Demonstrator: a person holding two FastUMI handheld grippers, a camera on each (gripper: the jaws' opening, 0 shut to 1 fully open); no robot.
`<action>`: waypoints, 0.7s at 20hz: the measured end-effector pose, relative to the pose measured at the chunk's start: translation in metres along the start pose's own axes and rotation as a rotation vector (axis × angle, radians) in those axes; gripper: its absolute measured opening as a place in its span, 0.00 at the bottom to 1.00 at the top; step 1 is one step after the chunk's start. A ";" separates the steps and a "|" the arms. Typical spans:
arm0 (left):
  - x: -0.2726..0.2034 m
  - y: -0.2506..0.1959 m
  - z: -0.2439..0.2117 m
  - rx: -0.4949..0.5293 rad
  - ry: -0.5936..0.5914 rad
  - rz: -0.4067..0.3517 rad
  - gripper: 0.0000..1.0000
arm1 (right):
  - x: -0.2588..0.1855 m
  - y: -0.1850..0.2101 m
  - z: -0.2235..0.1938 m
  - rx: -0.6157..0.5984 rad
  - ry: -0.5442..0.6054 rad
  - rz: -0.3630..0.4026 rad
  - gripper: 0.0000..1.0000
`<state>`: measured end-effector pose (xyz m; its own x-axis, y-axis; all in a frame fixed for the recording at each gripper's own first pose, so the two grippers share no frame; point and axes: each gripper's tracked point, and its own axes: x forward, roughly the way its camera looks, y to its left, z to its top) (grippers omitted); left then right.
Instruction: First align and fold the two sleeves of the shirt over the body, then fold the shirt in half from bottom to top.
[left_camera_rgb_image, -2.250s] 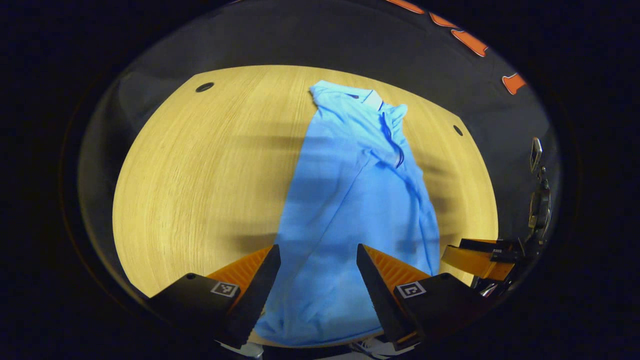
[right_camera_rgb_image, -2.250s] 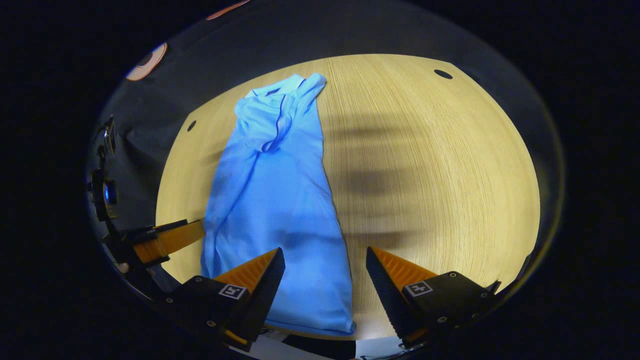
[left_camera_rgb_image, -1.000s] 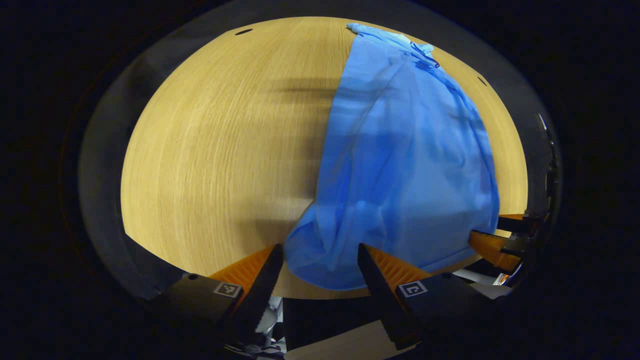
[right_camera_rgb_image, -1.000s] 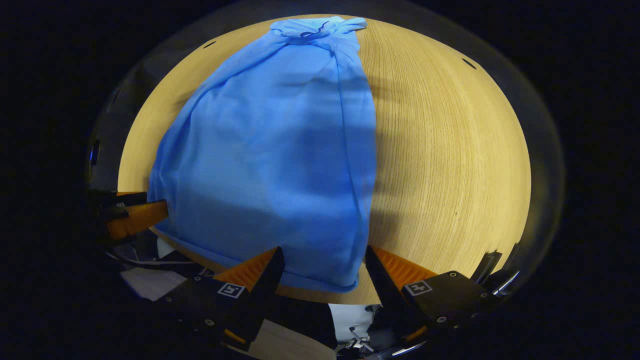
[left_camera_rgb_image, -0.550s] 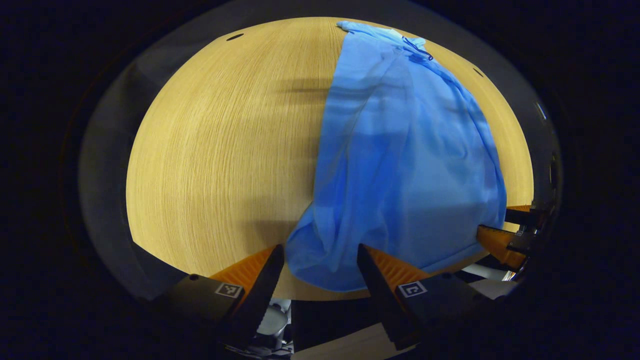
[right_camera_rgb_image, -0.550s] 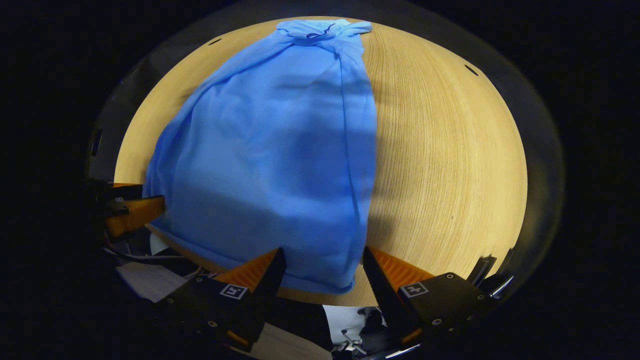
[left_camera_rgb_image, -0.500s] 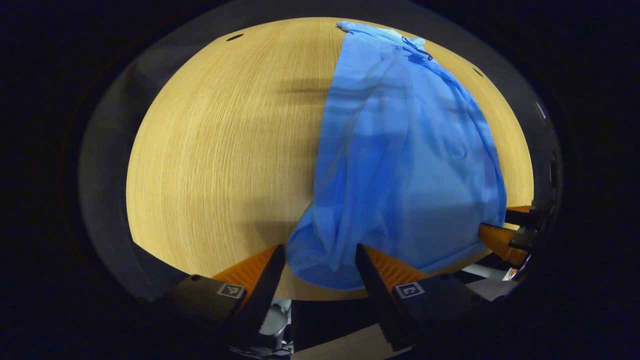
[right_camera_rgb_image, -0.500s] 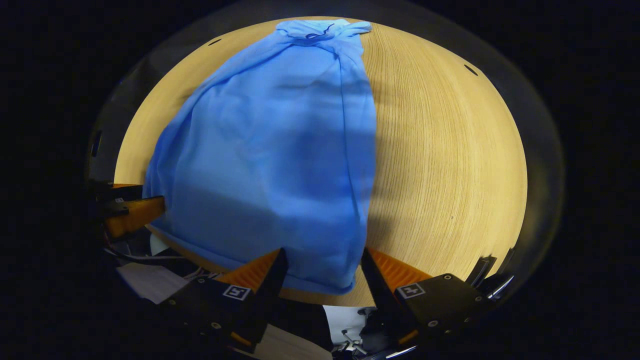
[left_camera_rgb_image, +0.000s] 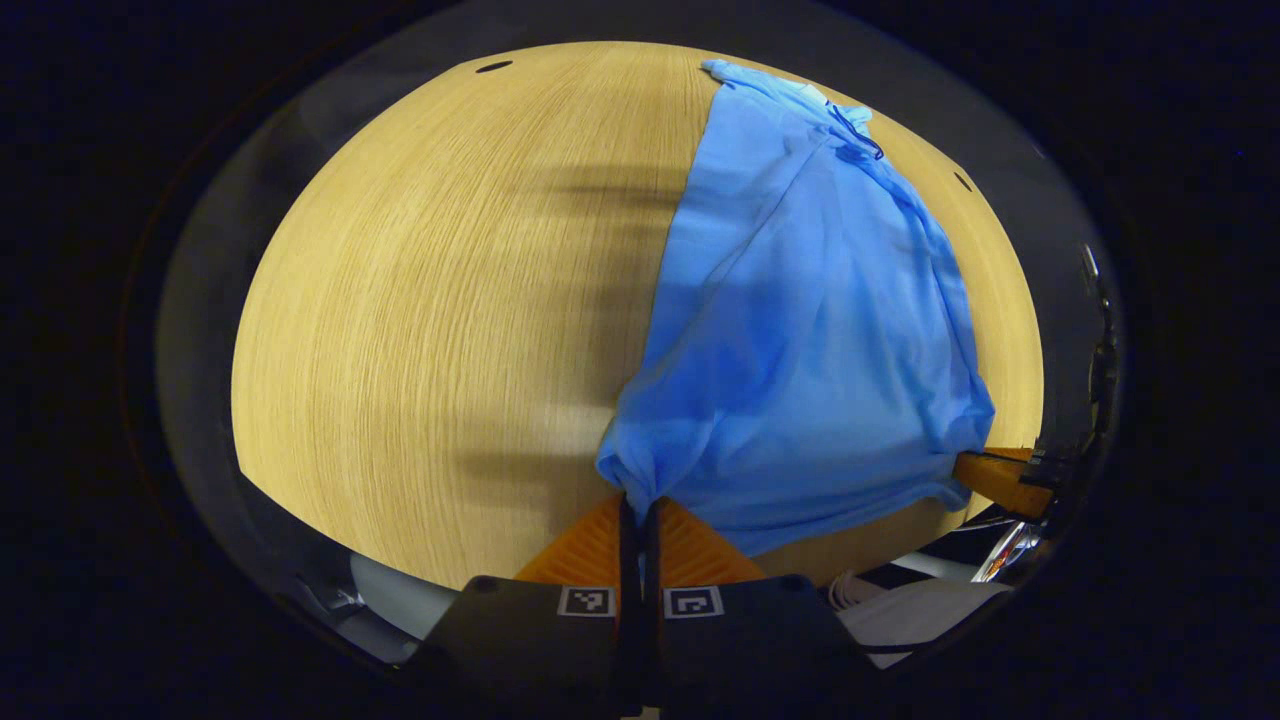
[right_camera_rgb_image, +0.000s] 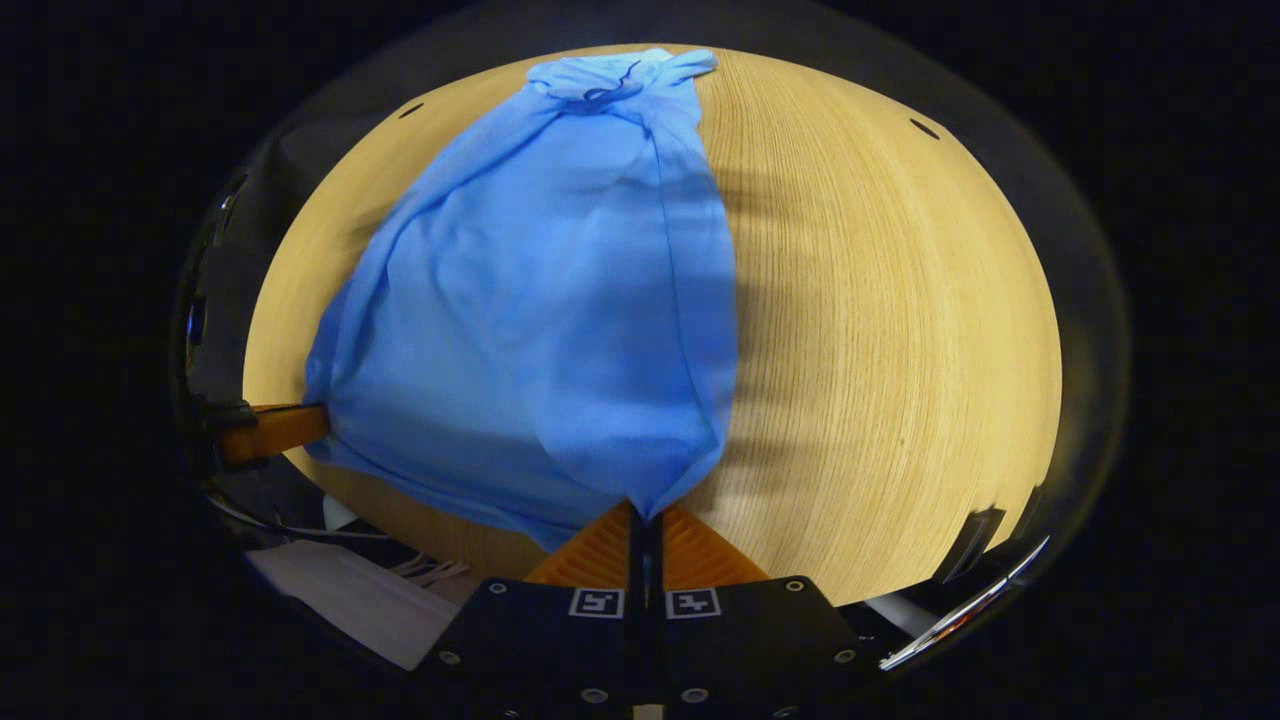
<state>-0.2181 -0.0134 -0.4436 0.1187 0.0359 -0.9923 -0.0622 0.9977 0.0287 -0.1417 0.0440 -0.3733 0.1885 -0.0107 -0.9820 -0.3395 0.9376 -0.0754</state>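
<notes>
A light blue polo shirt (left_camera_rgb_image: 810, 320) (right_camera_rgb_image: 560, 300) lies lengthwise on the wooden table, collar at the far end, sleeves folded in over the body. My left gripper (left_camera_rgb_image: 637, 510) is shut on the hem's near left corner, which bunches into the fingers. My right gripper (right_camera_rgb_image: 645, 518) is shut on the hem's near right corner. Between the two corners the bottom hem sags in a curve just above the table's near edge. In the left gripper view the right gripper (left_camera_rgb_image: 1000, 478) holds the hem at far right. In the right gripper view the left gripper (right_camera_rgb_image: 270, 430) holds it at far left.
The round wooden table (left_camera_rgb_image: 430, 300) (right_camera_rgb_image: 900, 320) has bare wood on both sides of the shirt, with small dark holes (left_camera_rgb_image: 492, 67) (right_camera_rgb_image: 923, 128) near its far rim. Below the near edge lie white things and cables (right_camera_rgb_image: 350, 590).
Both grippers went from open, astride the hem corners, to shut on them. The hem corners now lift and pucker into the fingers.
</notes>
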 end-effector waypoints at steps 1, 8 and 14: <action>-0.003 -0.005 0.008 0.002 -0.012 -0.006 0.04 | -0.004 -0.004 0.014 -0.017 -0.035 -0.019 0.00; -0.014 -0.016 0.102 0.048 -0.146 -0.023 0.04 | -0.023 -0.022 0.108 -0.022 -0.201 -0.065 0.01; -0.019 -0.029 0.218 0.045 -0.289 -0.040 0.04 | -0.035 -0.041 0.204 -0.057 -0.337 -0.128 0.01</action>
<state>-0.0022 -0.0304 -0.3990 0.3980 0.0055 -0.9174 -0.0089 1.0000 0.0021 0.0541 0.0769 -0.3010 0.5228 -0.0027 -0.8525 -0.3427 0.9150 -0.2131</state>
